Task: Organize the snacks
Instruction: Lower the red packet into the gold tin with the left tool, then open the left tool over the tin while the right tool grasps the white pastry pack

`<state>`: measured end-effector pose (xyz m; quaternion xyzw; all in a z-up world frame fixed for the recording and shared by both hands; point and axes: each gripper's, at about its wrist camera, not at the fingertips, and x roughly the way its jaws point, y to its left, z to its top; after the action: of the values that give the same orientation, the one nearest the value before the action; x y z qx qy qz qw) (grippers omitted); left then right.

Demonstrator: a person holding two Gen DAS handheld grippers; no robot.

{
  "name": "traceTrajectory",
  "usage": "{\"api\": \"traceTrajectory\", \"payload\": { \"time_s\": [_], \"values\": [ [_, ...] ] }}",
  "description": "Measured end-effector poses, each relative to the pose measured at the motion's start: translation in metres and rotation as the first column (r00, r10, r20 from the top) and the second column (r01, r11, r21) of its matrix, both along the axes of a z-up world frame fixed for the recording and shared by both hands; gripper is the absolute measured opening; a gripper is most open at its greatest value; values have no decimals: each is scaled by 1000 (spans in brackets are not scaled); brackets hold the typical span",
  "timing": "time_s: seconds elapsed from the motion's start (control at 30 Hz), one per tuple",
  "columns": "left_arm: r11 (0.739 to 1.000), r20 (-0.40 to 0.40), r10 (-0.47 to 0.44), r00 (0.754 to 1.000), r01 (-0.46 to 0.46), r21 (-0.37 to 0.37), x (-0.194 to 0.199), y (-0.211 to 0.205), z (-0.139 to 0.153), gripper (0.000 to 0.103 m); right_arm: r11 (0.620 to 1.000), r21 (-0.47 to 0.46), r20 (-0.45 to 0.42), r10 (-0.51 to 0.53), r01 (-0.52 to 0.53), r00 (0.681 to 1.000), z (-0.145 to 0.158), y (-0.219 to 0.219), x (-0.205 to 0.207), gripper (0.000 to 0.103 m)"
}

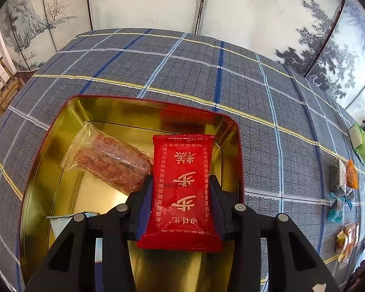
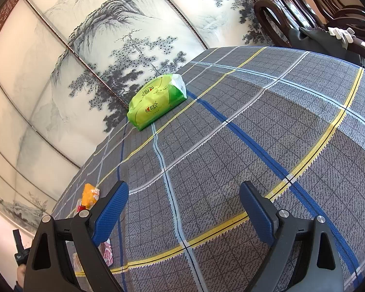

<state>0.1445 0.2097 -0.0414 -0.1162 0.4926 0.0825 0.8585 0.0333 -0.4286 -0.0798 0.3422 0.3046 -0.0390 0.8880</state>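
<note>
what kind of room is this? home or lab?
Likely a home or tea-room style dining area, not a lab: a table under a plaid tablecloth, folding screens painted with ink landscapes around it, and dark carved wooden chairs at the far side.

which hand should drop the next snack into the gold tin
Left: its fingers already clamp the red packet right above the tin. The right gripper is open, holding nothing, over bare tablecloth.

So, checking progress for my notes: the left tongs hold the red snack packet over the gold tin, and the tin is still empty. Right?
Not quite. The left tongs do hold the red snack packet over the gold tin, but the tin already holds a clear-wrapped snack, as the left wrist view shows.
</note>
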Motion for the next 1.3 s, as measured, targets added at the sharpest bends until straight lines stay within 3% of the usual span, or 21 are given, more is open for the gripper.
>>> {"api": "traceTrajectory", "payload": {
  "time_s": [0.1, 0.17, 0.27, 0.37, 0.5, 0.7, 0.83, 0.97, 1.1, 1.13, 1.2, 1.27, 1.3],
  "values": [
    [1000, 11, 6, 1000, -6, 5, -3, 3, 2, 45, 1000, -11, -7, 4, -4, 1000, 2, 4, 3, 93],
    [1000, 31, 17, 999, -18, 10, -9, 6, 7, 53, 1000, -27, -17, 6, -6, 1000, 4, 9, 6, 94],
    [1000, 96, 17, 995, -19, 24, -25, 12, 24, 62, 990, -134, -83, 32, -43, 996, 13, 27, 14, 94],
    [999, 195, -6, 981, -3, 45, -52, 14, 49, 65, 957, -253, -100, 119, -141, 988, 29, 62, 13, 94],
    [999, 316, -27, 948, 10, 53, -101, 11, 74, 74, 904, -339, -111, 239, -262, 965, 47, 112, 7, 94],
    [995, 378, -97, 921, 86, 45, -171, -9, 72, 74, 830, -398, -197, 337, -390, 921, 45, 173, 12, 93],
    [990, 352, -138, 926, 141, 18, -206, -23, 52, 74, 797, -416, -271, 352, -439, 896, 33, 191, 22, 71],
    [981, 323, -178, 929, 191, -10, -226, -38, 36, 74, 786, -414, -282, 369, -459, 886, 30, 200, 31, 70],
    [978, 312, -177, 933, 204, -53, -233, -46, 28, 74, 730, -465, -326, 384, -500, 864, 18, 213, 38, 69],
    [977, 311, -181, 933, 207, -54, -233, -48, 28, 74, 740, -453, -326, 382, -497, 865, 16, 210, 40, 66],
    [975, 315, -186, 931, 213, -55, -235, -50, 29, 74, 761, -447, -301, 365, -469, 881, 18, 203, 44, 56],
    [973, 319, -198, 927, 226, -54, -238, -54, 31, 74, 770, -456, -304, 336, -446, 891, 19, 198, 49, 30],
    [972, 321, -204, 925, 231, -47, -239, -56, 32, 74, 776, -452, -304, 329, -439, 894, 19, 195, 51, 30]
  ]
}}
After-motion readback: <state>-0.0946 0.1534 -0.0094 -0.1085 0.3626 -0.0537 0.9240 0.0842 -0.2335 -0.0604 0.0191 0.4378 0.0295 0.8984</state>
